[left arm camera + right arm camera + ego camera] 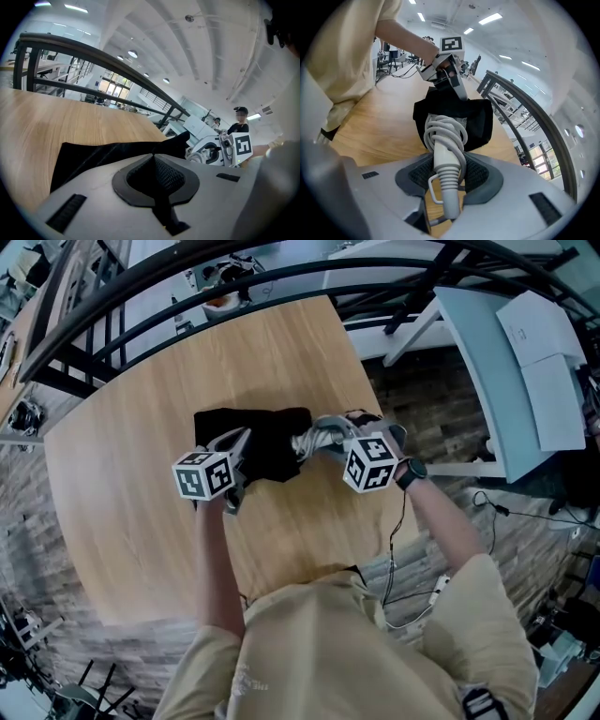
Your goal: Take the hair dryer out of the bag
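A black cloth bag point(267, 446) lies on the round wooden table point(281, 343). My left gripper point(242, 439) is shut on the bag's left edge; in the left gripper view its pads point(159, 176) meet with black cloth point(108, 152) just beyond them. A white hair dryer point(446, 159) with its cord coiled round the handle sticks out of the bag's mouth point(473, 119). My right gripper point(447, 180) is shut on that ribbed handle, at the bag's right side point(323, 432). The dryer's head stays hidden inside the bag.
A dark metal railing point(141, 296) curves round the table's far side. A white desk point(525, 381) stands to the right. Cables point(412, 587) trail on the floor by the person's right leg. A small orange thing point(220, 301) sits beyond the table's far edge.
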Available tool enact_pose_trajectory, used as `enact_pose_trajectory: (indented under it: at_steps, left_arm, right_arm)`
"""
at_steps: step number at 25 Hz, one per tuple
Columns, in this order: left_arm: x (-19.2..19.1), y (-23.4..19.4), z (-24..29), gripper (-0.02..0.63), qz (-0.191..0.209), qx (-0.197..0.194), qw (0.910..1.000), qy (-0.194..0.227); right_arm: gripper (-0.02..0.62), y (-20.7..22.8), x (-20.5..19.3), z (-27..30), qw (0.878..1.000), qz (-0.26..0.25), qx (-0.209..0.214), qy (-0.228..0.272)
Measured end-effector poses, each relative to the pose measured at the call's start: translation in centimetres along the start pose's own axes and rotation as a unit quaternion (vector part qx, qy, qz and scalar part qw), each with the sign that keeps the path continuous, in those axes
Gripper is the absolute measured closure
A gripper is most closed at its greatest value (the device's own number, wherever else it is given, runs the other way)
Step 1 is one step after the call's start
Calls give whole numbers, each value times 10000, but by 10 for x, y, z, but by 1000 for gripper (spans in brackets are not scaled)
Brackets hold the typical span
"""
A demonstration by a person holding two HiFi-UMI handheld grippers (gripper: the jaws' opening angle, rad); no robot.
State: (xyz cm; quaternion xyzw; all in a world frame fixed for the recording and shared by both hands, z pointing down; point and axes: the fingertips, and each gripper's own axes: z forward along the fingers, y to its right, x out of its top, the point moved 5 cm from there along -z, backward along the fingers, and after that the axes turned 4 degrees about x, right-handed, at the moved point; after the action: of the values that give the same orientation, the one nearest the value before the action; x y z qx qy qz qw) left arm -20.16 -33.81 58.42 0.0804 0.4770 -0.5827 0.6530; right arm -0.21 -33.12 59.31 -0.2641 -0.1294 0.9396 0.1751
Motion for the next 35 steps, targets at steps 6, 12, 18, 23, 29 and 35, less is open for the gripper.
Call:
enact_pose_trajectory:
  at_steps: [6, 12, 18, 23, 29, 35]
  left_arm:
    - [2, -1, -2, 589, -26, -2, 10000, 34]
    - [-7, -3, 3, 589, 40, 166, 9997, -173]
    - [-12, -5, 4, 589, -174, 109, 9997, -100]
    - [-14, 4, 11, 589, -79, 91, 9999, -96]
    - [-14, 9, 16, 589, 4, 99, 9999, -115]
    - [-16, 8, 19, 589, 39, 98, 9999, -128]
  right_arm:
    - [436, -13, -7, -38, 9998, -158, -70, 84]
    - [436, -19, -12, -76, 9992, 99, -124, 354]
    - [436, -6, -29, -101, 9852, 1302, -813, 757]
    - [436, 1, -55, -96, 9438, 2642, -1807, 820]
    - [436, 6, -74, -62, 8880, 3746, -2639, 402]
    - [436, 11, -89, -19, 8040, 4981, -3229, 334]
